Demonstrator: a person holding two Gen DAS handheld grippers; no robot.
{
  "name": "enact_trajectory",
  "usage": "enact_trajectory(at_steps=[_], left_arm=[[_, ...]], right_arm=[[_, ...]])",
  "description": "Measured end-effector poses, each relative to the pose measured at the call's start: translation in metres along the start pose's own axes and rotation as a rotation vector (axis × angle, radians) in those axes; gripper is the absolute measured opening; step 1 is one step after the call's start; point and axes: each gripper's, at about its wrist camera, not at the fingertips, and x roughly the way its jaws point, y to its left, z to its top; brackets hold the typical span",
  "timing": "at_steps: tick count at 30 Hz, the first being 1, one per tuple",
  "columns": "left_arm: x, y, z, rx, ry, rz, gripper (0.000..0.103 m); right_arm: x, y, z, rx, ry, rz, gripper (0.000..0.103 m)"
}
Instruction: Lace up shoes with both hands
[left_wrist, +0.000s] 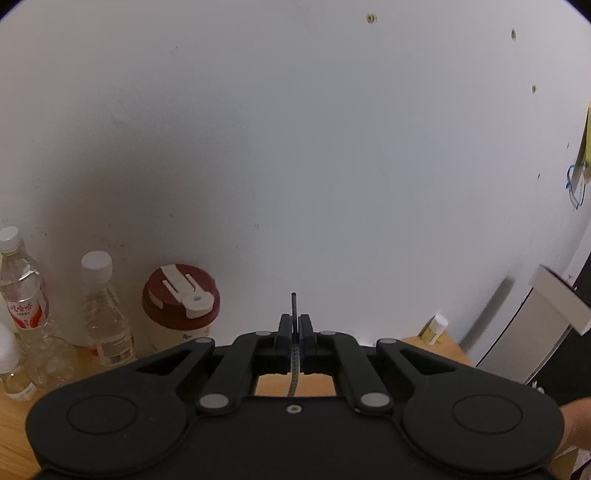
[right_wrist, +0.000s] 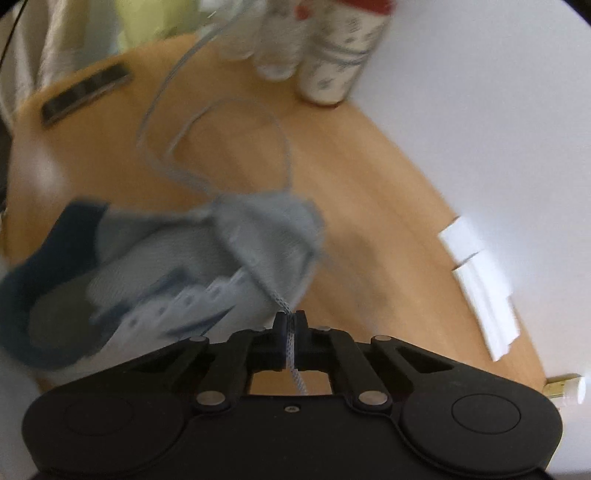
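Observation:
In the left wrist view my left gripper (left_wrist: 294, 320) is shut on the grey shoelace (left_wrist: 293, 373); its dark tip (left_wrist: 294, 306) sticks up past the fingers toward the white wall. In the right wrist view a light grey shoe with a dark blue collar (right_wrist: 159, 269) lies blurred on the wooden table (right_wrist: 369, 206), toe toward the middle. My right gripper (right_wrist: 291, 320) is shut on another stretch of grey shoelace (right_wrist: 291, 347) just beside the shoe's eyelet row. A long loop of lace (right_wrist: 207, 122) trails across the table behind the shoe.
Water bottles (left_wrist: 103, 310) and a red-lidded cup (left_wrist: 181, 306) stand by the wall at left. A white box (left_wrist: 546, 317) is at right. In the right wrist view, bottles (right_wrist: 332, 55) stand at the table's far edge, a dark flat object (right_wrist: 85, 94) lies far left, and white folded paper (right_wrist: 480, 280) is at right.

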Motion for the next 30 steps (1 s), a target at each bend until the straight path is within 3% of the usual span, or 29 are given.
enact_trajectory(at_steps=[4, 8, 11, 14, 20, 24, 30], left_arm=[[0.003, 0.002, -0.005, 0.024, 0.026, -0.001, 0.003], [0.009, -0.004, -0.015, 0.075, 0.074, -0.011, 0.003], [0.014, -0.010, -0.025, 0.106, 0.111, -0.027, 0.003], [0.019, -0.019, -0.037, 0.138, 0.155, -0.047, 0.003], [0.027, -0.043, -0.063, 0.228, 0.231, -0.098, 0.003], [0.029, -0.055, -0.077, 0.249, 0.267, -0.140, 0.003], [0.026, -0.069, -0.089, 0.283, 0.275, -0.178, 0.003]], right_arm=[[-0.005, -0.012, 0.029, 0.028, -0.083, -0.015, 0.002], [0.016, -0.004, 0.053, -0.042, -0.066, -0.021, 0.004], [0.019, -0.006, 0.050, -0.054, -0.065, -0.012, 0.007], [0.004, -0.020, 0.043, -0.025, -0.065, -0.004, 0.021], [-0.037, -0.066, 0.015, 0.105, -0.036, -0.039, 0.024], [-0.067, -0.072, 0.012, 0.209, -0.095, -0.024, 0.024], [-0.120, -0.051, 0.015, 0.332, -0.276, 0.133, 0.024]])
